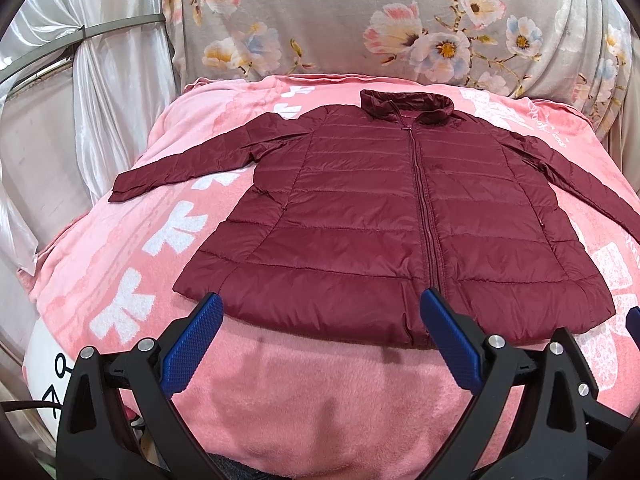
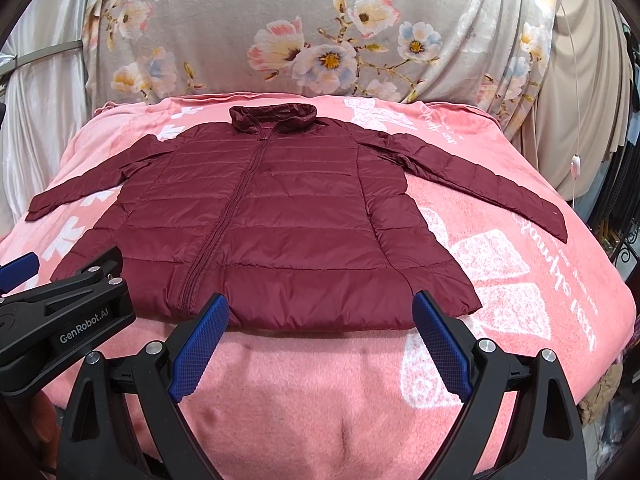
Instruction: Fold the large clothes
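Observation:
A maroon quilted puffer jacket (image 1: 384,216) lies flat and zipped, front up, on a pink blanket (image 1: 320,408), collar at the far end and both sleeves spread outward. It also shows in the right wrist view (image 2: 272,224). My left gripper (image 1: 322,304) is open and empty, hovering just before the jacket's near hem, left of the zipper. My right gripper (image 2: 320,306) is open and empty, hovering before the hem's right half. The left gripper's body (image 2: 68,320) shows at the left of the right wrist view.
The pink blanket (image 2: 520,280) covers a raised surface. A floral grey cloth (image 1: 360,20) rises behind it. White satin curtains (image 1: 80,80) hang on the left. Beige drapes and a white cord with a switch (image 2: 575,166) hang on the right.

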